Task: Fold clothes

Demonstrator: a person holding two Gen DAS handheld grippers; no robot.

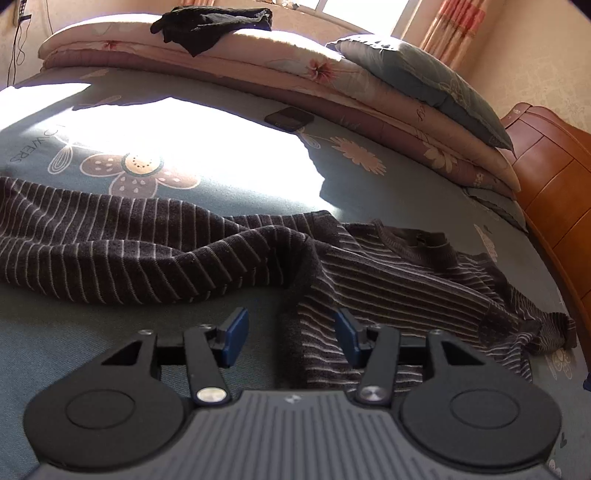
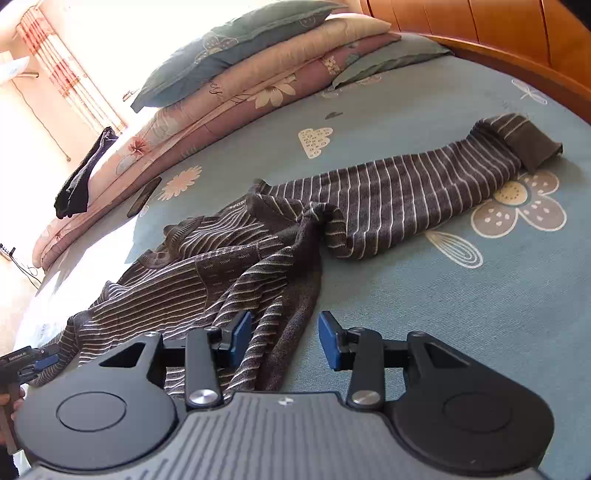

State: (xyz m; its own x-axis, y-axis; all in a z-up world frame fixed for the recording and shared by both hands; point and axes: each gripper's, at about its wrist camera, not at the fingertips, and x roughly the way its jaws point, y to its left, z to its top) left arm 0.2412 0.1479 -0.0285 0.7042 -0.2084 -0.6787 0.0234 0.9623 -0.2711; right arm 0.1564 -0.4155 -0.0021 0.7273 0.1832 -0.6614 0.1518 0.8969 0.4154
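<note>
A dark grey sweater with thin white stripes lies crumpled on a teal flowered bed sheet. My left gripper is open low over the sheet, and a strip of the sweater's edge runs between its blue pads. In the right wrist view the sweater spreads leftward, with one sleeve stretched toward the headboard. My right gripper is open too, and the sweater's hem lies between its fingers. The left gripper shows at that view's left edge by the sweater's corner, held by a hand.
Folded floral quilts and a blue-grey pillow are stacked along the far side, with a black garment on top. A dark phone lies on the sheet beside them. An orange wooden headboard borders the bed.
</note>
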